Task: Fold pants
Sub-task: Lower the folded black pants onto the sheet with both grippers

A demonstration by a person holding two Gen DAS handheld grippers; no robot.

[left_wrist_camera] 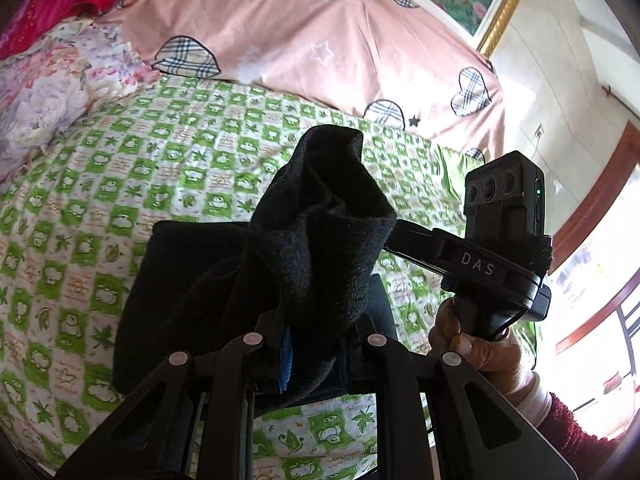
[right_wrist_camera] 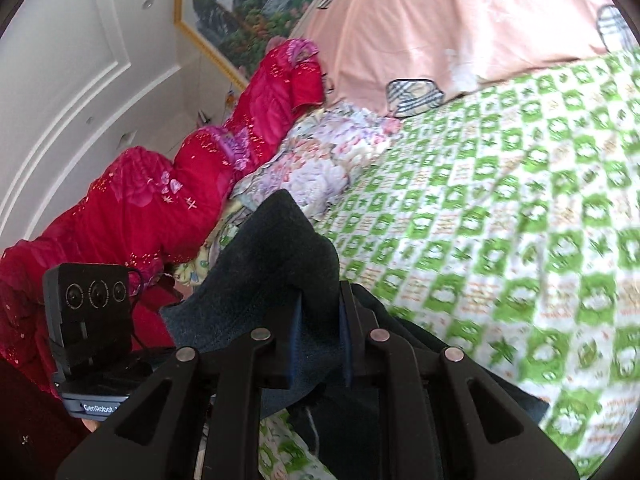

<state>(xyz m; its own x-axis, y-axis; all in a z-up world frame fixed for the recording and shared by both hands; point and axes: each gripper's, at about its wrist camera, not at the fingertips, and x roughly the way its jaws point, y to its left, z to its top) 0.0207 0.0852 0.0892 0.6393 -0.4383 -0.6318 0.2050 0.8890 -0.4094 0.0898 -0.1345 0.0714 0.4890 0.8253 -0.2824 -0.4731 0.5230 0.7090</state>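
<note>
A: Where are the pants [left_wrist_camera: 320,232]?
B: Lifted over the green checked sheet [left_wrist_camera: 120,200]; left gripper [left_wrist_camera: 316,344] pinches one bunch; right gripper [right_wrist_camera: 320,344] clamps another.

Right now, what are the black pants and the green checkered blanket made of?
The pants look like soft fleece or brushed knit: matte, fuzzy nap, thick floppy folds. The green checkered blanket looks like thin printed cotton, flat and matte with small wrinkles, though I can't be sure. Both grippers pinch the pants.
</note>
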